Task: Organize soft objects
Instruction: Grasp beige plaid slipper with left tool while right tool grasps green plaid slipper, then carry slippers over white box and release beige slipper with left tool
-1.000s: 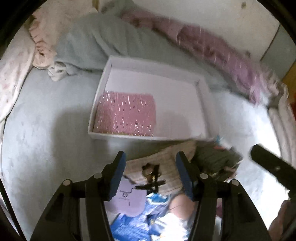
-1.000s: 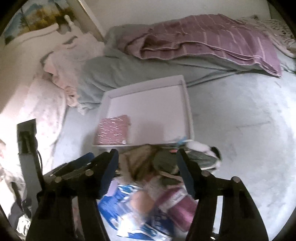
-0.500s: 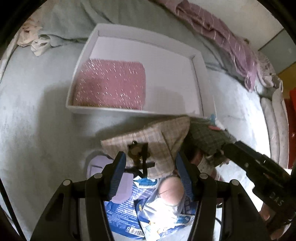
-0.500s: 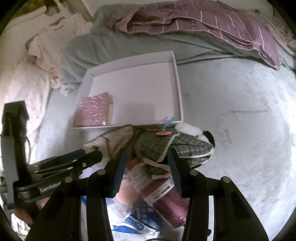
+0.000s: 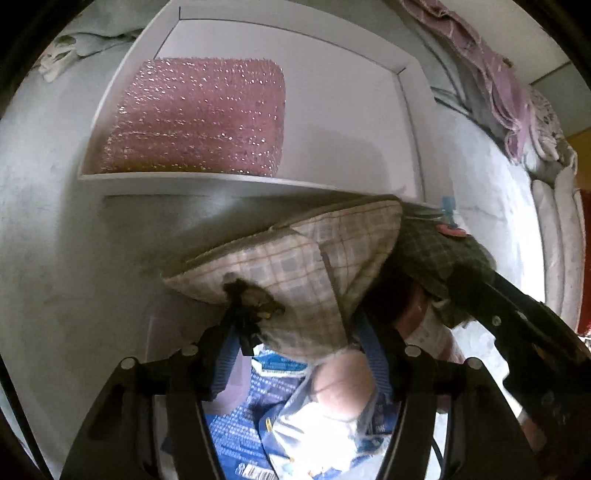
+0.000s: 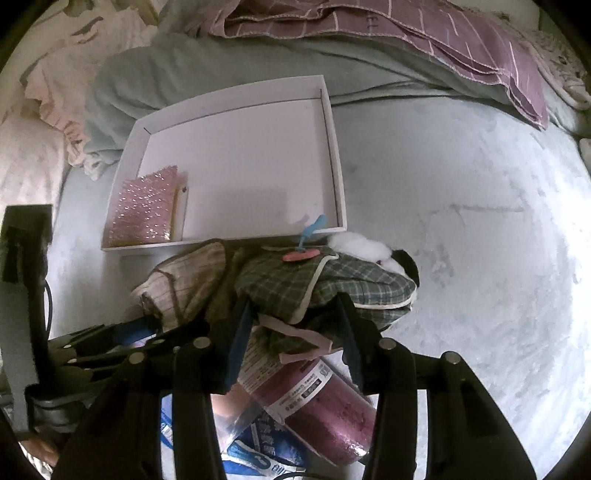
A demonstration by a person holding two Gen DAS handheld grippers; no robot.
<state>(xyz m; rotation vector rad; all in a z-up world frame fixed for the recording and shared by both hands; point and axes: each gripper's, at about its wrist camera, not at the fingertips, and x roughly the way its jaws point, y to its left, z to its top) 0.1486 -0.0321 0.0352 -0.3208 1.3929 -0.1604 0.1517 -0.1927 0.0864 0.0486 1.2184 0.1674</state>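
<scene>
Matt white cardboard tray [image 6: 334,155] holds a glittery pink sponge [image 6: 146,208].

Pale grey bed [image 6: 461,206], white tray [image 6: 334,122], heap of soft items [image 6: 314,284], rumpled blankets [image 6: 369,33]

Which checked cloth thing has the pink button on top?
The dark green checked cloth, between the right gripper's fingers. The pink button sits on it. The beige checked cloth beside it has none.

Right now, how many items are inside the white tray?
1: the pink glittery pad in the near-left corner of the white tray. The rest of the tray floor is bare; nothing appears hidden.
</scene>
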